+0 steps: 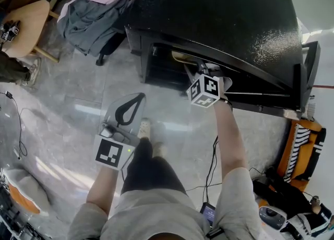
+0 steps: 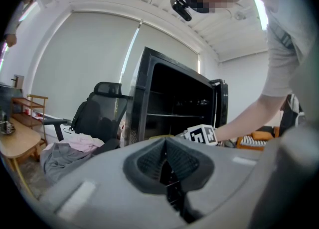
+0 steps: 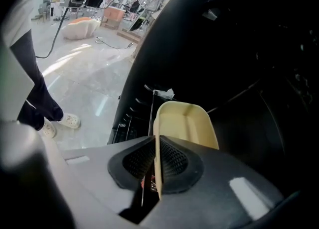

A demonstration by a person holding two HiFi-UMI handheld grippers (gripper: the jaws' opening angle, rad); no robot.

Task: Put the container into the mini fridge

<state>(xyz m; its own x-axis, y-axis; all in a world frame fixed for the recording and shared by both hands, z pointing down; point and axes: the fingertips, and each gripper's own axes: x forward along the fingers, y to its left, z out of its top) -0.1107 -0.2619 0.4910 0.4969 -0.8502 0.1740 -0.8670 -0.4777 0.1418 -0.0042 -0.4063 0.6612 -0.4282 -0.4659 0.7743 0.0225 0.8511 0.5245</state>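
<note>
The black fridge (image 1: 219,20) stands open on the floor (image 1: 78,93). The yellow container (image 3: 187,123) sits just inside its opening. The right hand-held gripper (image 3: 155,159) pinches the container's side wall. The left hand-held gripper (image 2: 166,156) is closed with nothing in it, well away from the fridge.

Right gripper (image 1: 202,68) extended forward, jaws clamped; left gripper (image 1: 136,100) low, jaws together.

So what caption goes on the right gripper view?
Right gripper pinching a cream container by its wall at the open black mini fridge.
</note>
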